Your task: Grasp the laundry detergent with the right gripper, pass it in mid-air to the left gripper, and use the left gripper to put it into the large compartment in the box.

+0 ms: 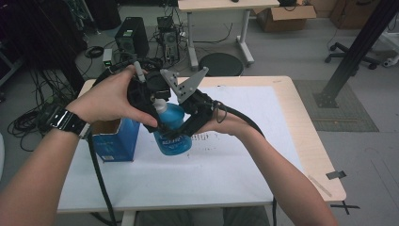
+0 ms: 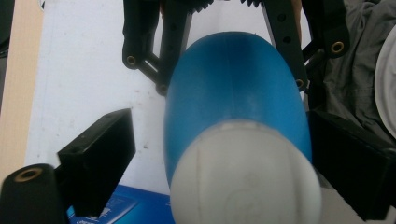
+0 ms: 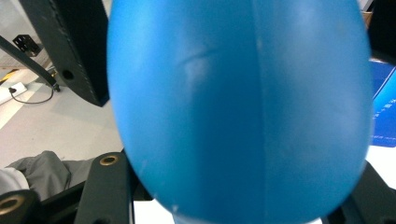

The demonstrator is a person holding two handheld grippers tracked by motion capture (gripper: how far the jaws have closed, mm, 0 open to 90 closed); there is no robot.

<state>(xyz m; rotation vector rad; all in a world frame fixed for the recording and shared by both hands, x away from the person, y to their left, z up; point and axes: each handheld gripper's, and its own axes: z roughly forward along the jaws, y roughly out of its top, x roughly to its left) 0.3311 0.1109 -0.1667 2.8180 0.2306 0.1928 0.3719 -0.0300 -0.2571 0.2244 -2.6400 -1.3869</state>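
The right gripper (image 1: 176,132) is clamping the body of a rounded blue plastic bottle with a white cap (image 1: 172,128), holding it above the white table mat (image 1: 226,160). The left gripper (image 1: 157,96) is straddling the cap with jaws apart. An open blue cardboard box (image 1: 115,139) is standing just beside it.

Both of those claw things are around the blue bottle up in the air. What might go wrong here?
Two risks, as I judge it. The blue bottle is smooth and rounded and held off the table; it might slip between the right gripper jaws. The left gripper sits at the white cap; twisting could loosen it and spill.
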